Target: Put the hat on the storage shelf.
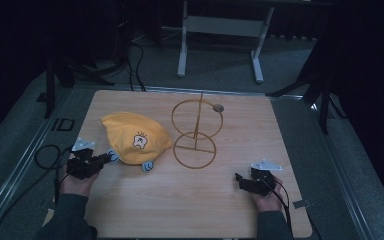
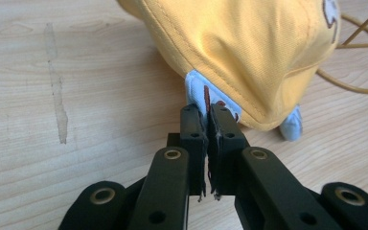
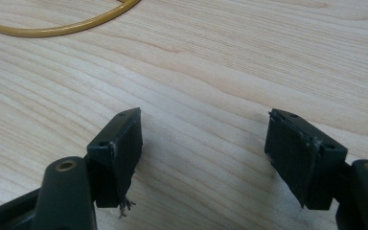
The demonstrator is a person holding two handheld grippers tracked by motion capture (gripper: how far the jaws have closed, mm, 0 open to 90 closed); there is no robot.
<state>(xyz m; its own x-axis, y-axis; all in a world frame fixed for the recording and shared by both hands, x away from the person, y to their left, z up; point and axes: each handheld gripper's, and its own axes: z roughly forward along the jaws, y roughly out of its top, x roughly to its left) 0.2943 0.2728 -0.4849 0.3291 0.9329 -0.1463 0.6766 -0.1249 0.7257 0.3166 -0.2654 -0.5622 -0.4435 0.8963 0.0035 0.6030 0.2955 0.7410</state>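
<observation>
So, biggest first: wooden table point(image 1: 190, 210) takes up the middle of the high view, dark floor all round it. Nothing on it acts as a container, no bins or trays.

Yellow hat point(image 1: 132, 140) lies left of centre in the high view, crown up, with a small cartoon patch facing the camera. Its long axis runs from upper left toward lower right of that frame, ending next to the stand. Light blue tabs stick out along its lower edge.

Wire stand point(image 1: 196, 132) sits at frame centre, just right of the hat: a flat ring base, an upright rod, a second ring held vertical on it, a small knob at upper right. The hat's right end is just beside the base ring (touching or not, I can't tell).

My left gripper point(image 2: 206, 120) is at the left of the high view, right at the hat's lower-left edge. In the left gripper view the jaws are pinched nearly together on a light blue tab point(image 2: 199, 91) at the hat's rim, so I've got the hat by that tab. The hat spreads up and right from my jaws there.

My right gripper point(image 3: 203, 139) is at lower right of the high view, well apart from hat and stand, jaws spread wide, nothing in them, bare wood below.

My guess: the hat goes onto the stand. The stand lies up and right of my left gripper, beyond the hat, so the left hand is the nearer one.
</observation>
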